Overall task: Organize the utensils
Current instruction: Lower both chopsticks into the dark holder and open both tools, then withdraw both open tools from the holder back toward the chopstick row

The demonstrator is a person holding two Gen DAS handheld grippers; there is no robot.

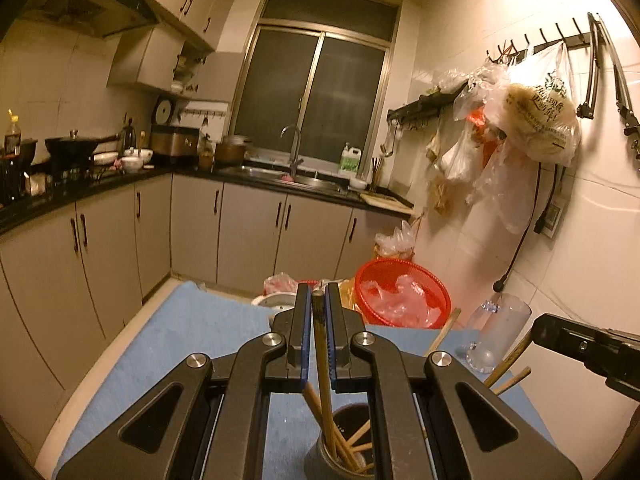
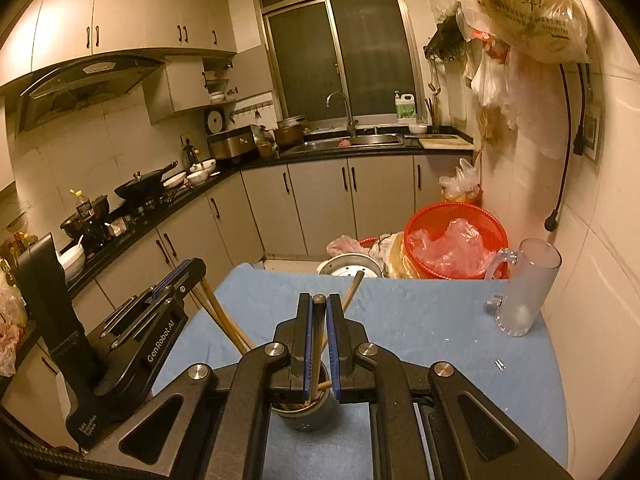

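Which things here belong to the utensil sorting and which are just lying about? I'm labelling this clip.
In the job:
- left hand-held gripper, shut on a chopstick
- right hand-held gripper, shut on a chopstick
- dark holder cup

Lying about:
- glass mug
- red basket
- blue cloth

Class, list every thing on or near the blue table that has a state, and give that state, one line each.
Left gripper: shut on a chopstick.
Right gripper: shut on a chopstick.
Dark cup: upright, holding several chopsticks.
Glass mug: upright, nothing seen inside.
Red basket: holds crumpled plastic.
Window: closed.
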